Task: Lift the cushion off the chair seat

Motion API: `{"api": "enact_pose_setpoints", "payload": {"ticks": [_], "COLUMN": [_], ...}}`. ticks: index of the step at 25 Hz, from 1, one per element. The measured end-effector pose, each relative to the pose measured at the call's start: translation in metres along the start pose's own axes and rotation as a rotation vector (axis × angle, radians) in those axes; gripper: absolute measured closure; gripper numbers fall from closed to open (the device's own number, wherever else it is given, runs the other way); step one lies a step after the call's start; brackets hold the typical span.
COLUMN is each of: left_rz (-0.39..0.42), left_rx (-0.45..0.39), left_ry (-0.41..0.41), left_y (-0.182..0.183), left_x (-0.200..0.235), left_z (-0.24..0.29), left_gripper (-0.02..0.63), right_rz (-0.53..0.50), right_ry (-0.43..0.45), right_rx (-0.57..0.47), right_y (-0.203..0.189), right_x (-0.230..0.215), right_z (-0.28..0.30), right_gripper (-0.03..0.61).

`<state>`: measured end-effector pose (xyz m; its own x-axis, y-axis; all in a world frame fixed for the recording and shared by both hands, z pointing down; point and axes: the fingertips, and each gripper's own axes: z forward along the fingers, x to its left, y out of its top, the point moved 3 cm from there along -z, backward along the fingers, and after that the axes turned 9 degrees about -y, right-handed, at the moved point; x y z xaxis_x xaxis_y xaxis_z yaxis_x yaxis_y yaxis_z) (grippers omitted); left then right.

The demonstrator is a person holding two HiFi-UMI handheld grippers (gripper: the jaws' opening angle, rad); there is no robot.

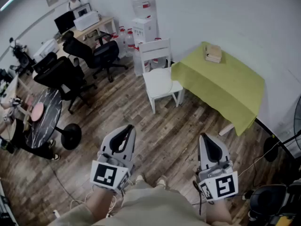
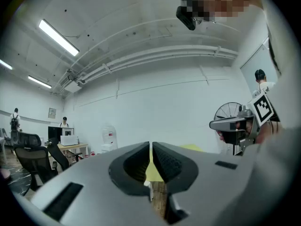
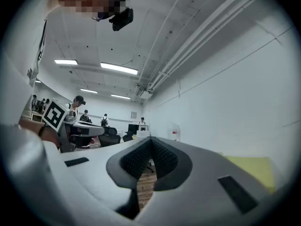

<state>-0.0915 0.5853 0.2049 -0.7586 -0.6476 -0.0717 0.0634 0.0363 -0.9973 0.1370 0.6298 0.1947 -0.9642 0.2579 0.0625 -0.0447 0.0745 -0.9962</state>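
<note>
Holding level: left gripper (image 1: pixel 123 134) and right gripper (image 1: pixel 210 146), both low in the head view, side by side, above the brown wood-plank floor (image 1: pixel 164 126).

Left jaws: drawn together to a hairline slit, nothing between the pads (left gripper view (image 2: pixel 151 160)). Right jaws: fully together, pads meeting, nothing held (right gripper view (image 3: pixel 150 149)).

White square cushion (image 1: pixel 159 81): lies flat on the seat of the white wooden chair (image 1: pixel 154 50), well ahead of both sets of jaws and well apart from them. It sits forward of the gap between the two grippers, nearer the line of the left jaws than that of the right. No contact with either gripper.

Yellow-green cloth-covered table (image 1: pixel 221 86): just beside the chair, ahead of the right jaws. A strip of that cloth shows through the left jaws' slit.
</note>
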Motion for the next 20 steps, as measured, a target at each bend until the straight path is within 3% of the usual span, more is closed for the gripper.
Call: {"api": "enact_pose_setpoints", "payload": {"ticks": [20], "left_rz": [0.001], "left_rx": [0.009], "left_ry": [0.000], "left_y": [-0.004], "left_x": [-0.016], "left_z": [0.015], "left_gripper": [0.578], "right_rz": [0.050], "right_ry": [-0.001], "right_rx": [0.011], "right_y": [-0.010], "right_x": [-0.023], "right_z": [-0.004], "right_gripper": [0.555]}}
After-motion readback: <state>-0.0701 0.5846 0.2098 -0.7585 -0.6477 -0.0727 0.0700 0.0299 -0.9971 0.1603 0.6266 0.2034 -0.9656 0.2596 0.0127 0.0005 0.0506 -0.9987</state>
